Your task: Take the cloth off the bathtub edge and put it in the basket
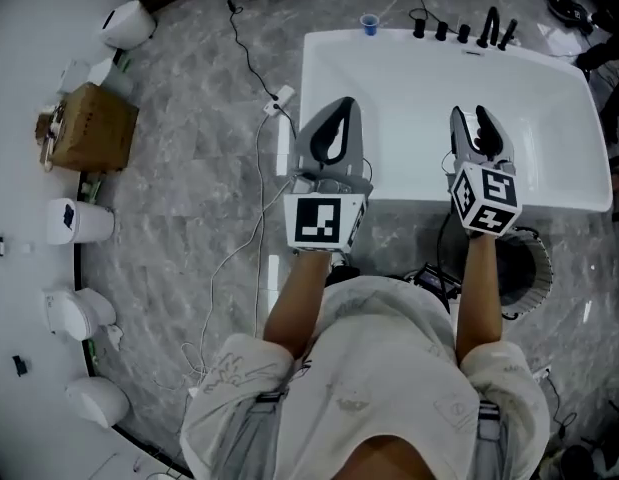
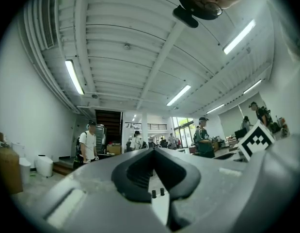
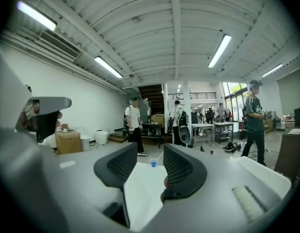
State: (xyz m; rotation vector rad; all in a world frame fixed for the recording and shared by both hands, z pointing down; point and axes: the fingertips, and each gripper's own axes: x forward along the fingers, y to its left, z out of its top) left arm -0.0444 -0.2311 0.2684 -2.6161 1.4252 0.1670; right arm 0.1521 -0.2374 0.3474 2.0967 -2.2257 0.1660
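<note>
Nearest, just on the person's side of the bathtub (image 1: 409, 204) and under the right forearm, stood the dark ribbed basket (image 1: 541, 268); its inside was too dark to show whether anything lay in it. Over the tub's near edge both tools were held level and pointing across it. The left gripper (image 1: 337, 108) had its jaws closed tip to tip on nothing, and the right gripper (image 1: 476, 116) had its jaws a narrow way apart with only bare white tub showing between them. Along the tub's edges no cloth could be made out in any view, so its place could not be told. On the far rim stood a small blue cup (image 1: 369, 25), with the dark taps (image 1: 464, 31) further along the same rim. A cable (image 1: 257, 158) trailed over the floor left of the tub. Judging from this, the main risk was reaching before the cloth was found. Shut jaws would only nudge it, and a nudged cloth could slip off the smooth rim into the tub. A long reach to the far rim might tip the cup, and a release made over the half-hidden basket could miss it.
</note>
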